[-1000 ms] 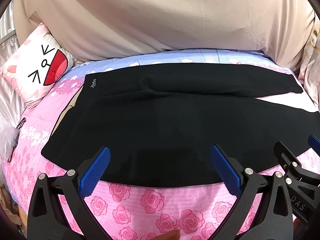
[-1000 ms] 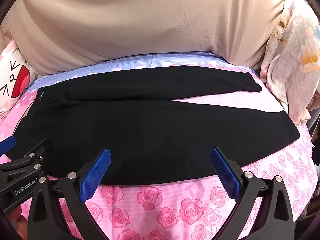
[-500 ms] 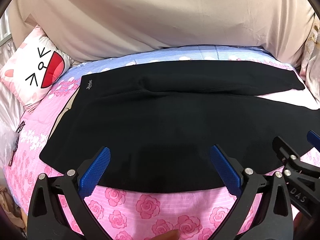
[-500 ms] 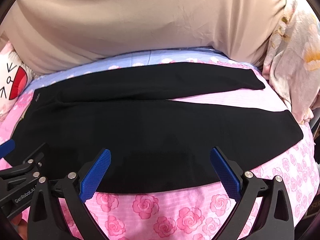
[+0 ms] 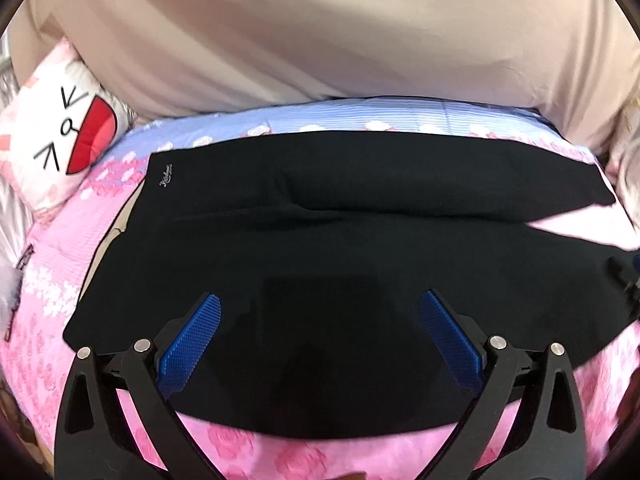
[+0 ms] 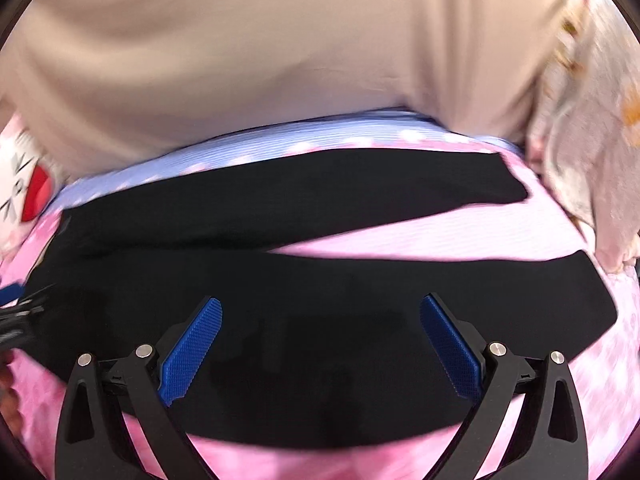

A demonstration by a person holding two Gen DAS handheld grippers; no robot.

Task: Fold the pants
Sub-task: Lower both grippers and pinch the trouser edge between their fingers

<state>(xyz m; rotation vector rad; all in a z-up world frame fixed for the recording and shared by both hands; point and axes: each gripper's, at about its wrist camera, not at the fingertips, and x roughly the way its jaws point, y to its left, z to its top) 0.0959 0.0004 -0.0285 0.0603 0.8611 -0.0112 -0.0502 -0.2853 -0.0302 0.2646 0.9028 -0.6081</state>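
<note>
Progress: the pants point(image 5: 360, 264) lie spread flat on the bed point(image 5: 280, 452), both legs apart in a narrow V; no fold shows yet, so by my reading the whole fold is left to do.
Position: waistband toward the bed's left edge near the cartoon pillow point(image 5: 60, 132), leg ends toward the right edge, one long side along the near edge.
Left gripper point(image 5: 320, 340): jaws wide, nothing between them, hovering over the near long side of the pants.
Right gripper point(image 6: 320, 344): jaws wide and empty, over the near leg; whether either touches the cloth I cannot tell.
Pants material: matte black, soft and limp, smooth but for a slight ridge at the crotch; a small pale logo point(image 5: 166, 176) by the waistband.
Bed cover: pink rose print, blue striped band along the far edge.
Backdrop: beige cloth point(image 5: 320, 40) hanging in broad folds.
Pads: blue, finely ribbed.
</note>
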